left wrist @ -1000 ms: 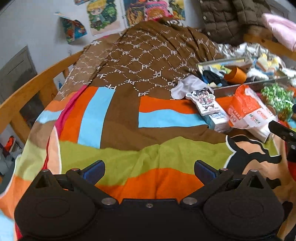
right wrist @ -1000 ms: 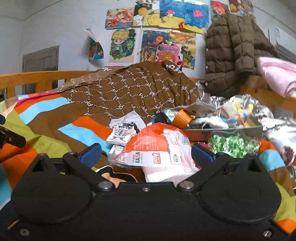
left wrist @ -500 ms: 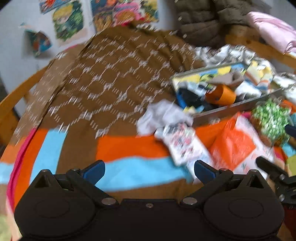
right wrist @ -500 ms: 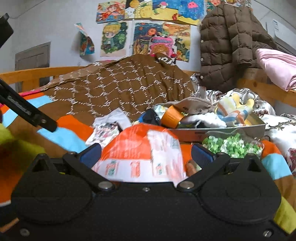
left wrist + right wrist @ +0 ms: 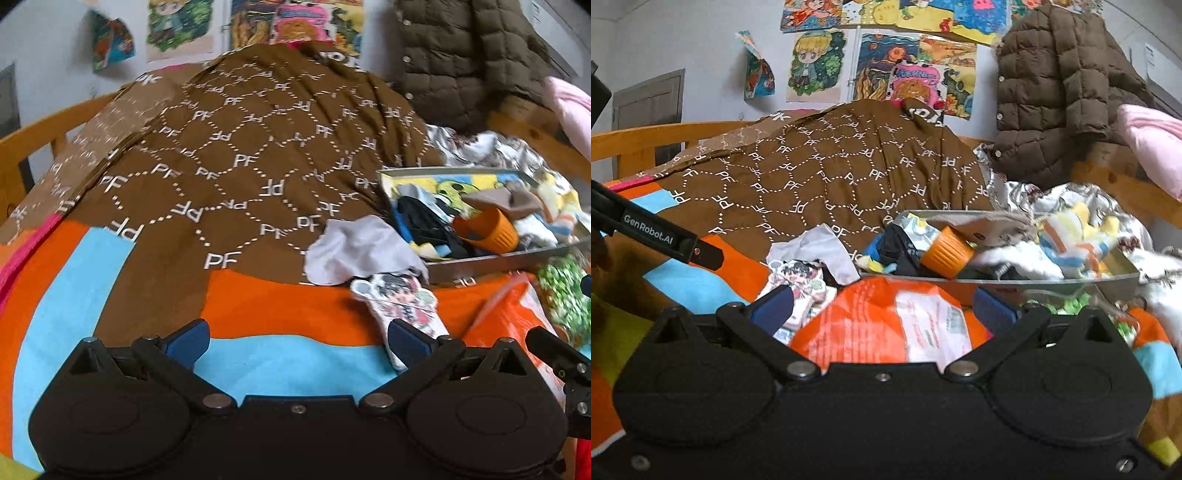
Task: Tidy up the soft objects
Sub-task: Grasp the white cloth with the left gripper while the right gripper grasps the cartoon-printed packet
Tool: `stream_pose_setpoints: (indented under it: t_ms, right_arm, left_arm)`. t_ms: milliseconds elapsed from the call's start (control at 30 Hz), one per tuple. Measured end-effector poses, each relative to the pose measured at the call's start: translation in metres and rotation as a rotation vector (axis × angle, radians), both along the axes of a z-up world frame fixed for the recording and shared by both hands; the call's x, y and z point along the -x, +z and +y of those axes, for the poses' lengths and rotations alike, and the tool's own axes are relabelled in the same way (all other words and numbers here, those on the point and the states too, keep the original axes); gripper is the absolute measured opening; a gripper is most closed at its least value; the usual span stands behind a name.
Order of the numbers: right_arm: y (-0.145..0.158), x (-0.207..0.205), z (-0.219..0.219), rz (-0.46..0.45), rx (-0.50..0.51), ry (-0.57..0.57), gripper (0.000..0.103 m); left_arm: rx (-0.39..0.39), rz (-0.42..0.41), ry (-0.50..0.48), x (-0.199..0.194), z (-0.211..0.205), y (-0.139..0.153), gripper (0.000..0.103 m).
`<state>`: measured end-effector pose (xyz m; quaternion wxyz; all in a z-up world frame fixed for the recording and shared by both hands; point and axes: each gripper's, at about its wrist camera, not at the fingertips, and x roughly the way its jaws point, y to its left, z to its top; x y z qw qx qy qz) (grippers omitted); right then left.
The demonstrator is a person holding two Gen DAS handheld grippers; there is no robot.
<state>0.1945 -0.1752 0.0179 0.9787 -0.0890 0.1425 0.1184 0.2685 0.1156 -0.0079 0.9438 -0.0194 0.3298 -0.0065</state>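
On the bed's striped cover (image 5: 280, 314), just short of the grey tray (image 5: 1015, 286), I am holding both tools released with nothing between their fingers. My left tool (image 5: 297, 338) is hanging over the orange and blue stripes, with the small cartoon-print pouch (image 5: 400, 302) lying just beside its right fingertip. A crumpled grey cloth (image 5: 354, 249) is lying beyond the pouch, touching the tray's near corner. My right tool (image 5: 882, 304) is sitting low behind the orange plastic bag (image 5: 882, 321), which is filling the gap between its fingers without being gripped. Inside the tray I am seeing a jumble of soft toys and clothes (image 5: 1067, 240) with an orange cup (image 5: 945, 254) on top. I am judging that the loose soft pieces outside the tray are what is left to gather, the bag first for my right tool. To do it well I am thinking of coming down on a bunched fold of the bag rather than on its flat face, closing slowly so the slippery film does not squirt out, and keeping my left tool free for the pouch so the two tools are not crossing.
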Motion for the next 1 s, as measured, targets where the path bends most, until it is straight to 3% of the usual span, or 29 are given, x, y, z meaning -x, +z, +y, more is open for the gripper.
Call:
stream_pose_setpoints:
  t_ms: [300,833,1000]
  right_arm:
    - [0.014,-0.023,0.039,-0.003,0.069,0.057,0.102]
    - [0.008,-0.050,0.074,0.103,0.180,0.136,0.102]
    - [0.005,-0.063,0.092,0.141,0.228,0.200,0.102]
  left_arm:
    - [0.087,-0.035,0.026,-0.022,0.010,-0.001,0.102]
    - [0.119,-0.080,-0.063,-0.067,0.011,-0.013,0.102]
    - [0.204,-0.061,-0.109,-0.093,0.015,-0.016,0.102]
